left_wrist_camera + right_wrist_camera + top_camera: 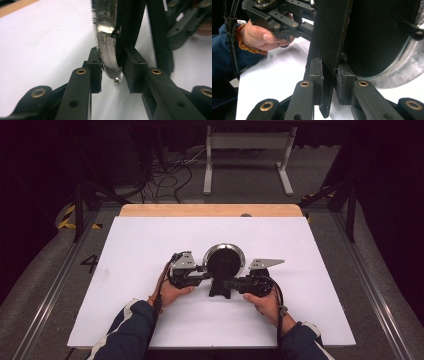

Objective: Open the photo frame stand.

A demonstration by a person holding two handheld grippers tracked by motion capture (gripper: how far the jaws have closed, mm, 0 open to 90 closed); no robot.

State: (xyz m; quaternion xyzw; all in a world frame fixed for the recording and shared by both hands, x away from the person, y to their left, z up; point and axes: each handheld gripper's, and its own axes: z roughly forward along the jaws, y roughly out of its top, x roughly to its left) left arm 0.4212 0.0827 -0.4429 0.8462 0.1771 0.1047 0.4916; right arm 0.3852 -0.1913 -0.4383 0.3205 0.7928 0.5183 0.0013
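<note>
With both grippers already on the object, the grasp phase looked done; what was left, judging by the pose, was adjusting or folding the prop, or lifting the piece.

Object: a round framed mirror (223, 260) with a black backing and a black easel stand (220, 289), sitting near the middle of the white table (130, 250), just ahead of both hands.

Left gripper (113, 72): jaws pressed onto the mirror's lower rim, one pad on the silvery edge, the other on the black back. A small metal bead (117, 79) hung at the bottom of the rim.

Right gripper (328, 82): jaws pinched on the flat black stand strut, which ran up between the pads. The left hand (263, 37) showed behind it.

Looks: the frame's rim was silver, scuffed and flaky; the backing and the strut were matte black, felt-like. Mirror stood roughly upright, leaning on the strut. Couldn't tell whether the base was touching the table.
</note>
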